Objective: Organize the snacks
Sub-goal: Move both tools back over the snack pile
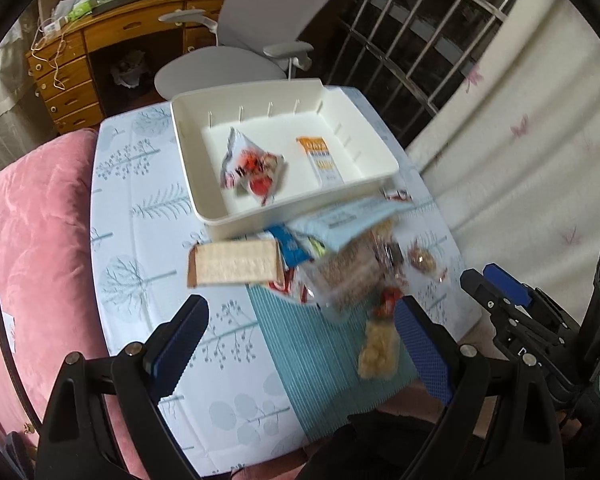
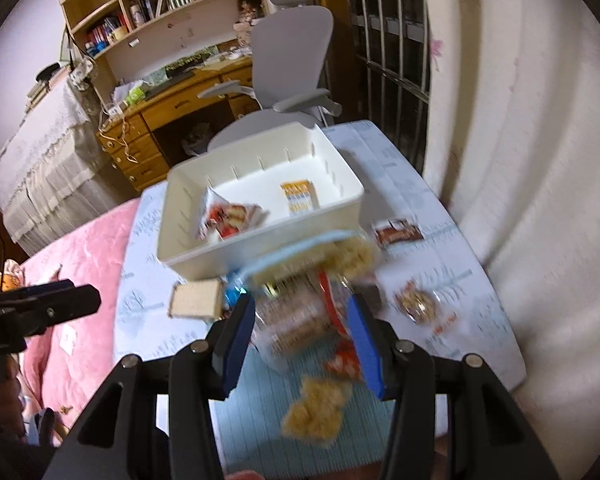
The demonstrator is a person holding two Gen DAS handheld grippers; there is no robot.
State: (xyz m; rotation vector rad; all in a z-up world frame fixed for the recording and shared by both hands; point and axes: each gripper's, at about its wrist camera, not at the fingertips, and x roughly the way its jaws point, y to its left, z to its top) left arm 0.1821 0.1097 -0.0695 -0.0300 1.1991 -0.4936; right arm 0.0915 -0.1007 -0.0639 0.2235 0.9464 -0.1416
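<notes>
Table (image 1: pixel 148 240) under a tree-print cloth carries my white bin (image 1: pixel 204 208), with two packets (image 1: pixel 252 168) inside. Against its near wall I see a snack heap (image 1: pixel 340 264) and a wafer pack (image 1: pixel 232 266). My left gripper (image 1: pixel 300 344) hangs spread wide, empty. My right gripper (image 2: pixel 300 340) straddles the heap, parted; blur hides any grip.

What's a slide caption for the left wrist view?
Open left hand-held gripper above loose snack packets beside a white plastic bin already holding two.
</notes>
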